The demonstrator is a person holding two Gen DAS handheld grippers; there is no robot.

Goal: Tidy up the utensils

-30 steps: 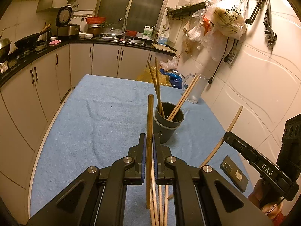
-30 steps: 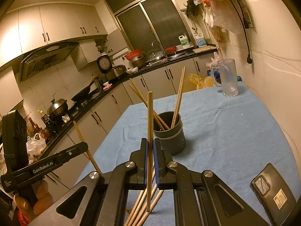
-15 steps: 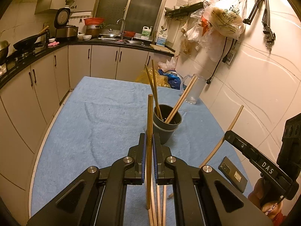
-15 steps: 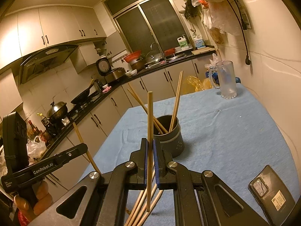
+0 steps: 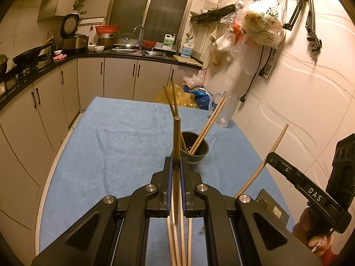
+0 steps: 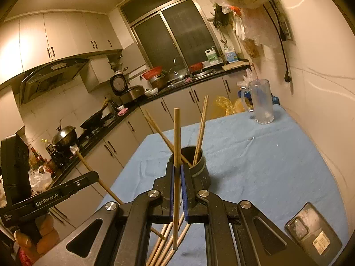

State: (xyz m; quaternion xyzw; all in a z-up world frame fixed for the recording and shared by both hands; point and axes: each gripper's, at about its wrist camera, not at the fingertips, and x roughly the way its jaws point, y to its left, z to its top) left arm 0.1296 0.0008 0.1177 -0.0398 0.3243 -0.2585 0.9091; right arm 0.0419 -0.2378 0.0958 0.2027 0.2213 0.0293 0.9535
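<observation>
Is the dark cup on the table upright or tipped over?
Upright. The cup stands on its base on the blue cloth, mouth up, with several chopsticks leaning out of it in both views.

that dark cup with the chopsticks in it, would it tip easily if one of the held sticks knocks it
Probably fairly easily. The dark cup looks small and light, and it narrows toward its base on the blue cloth. The chopsticks in it lean outward well above the rim, so a knock up there would likely lever it over. The soft cloth may stop it sliding.
</observation>
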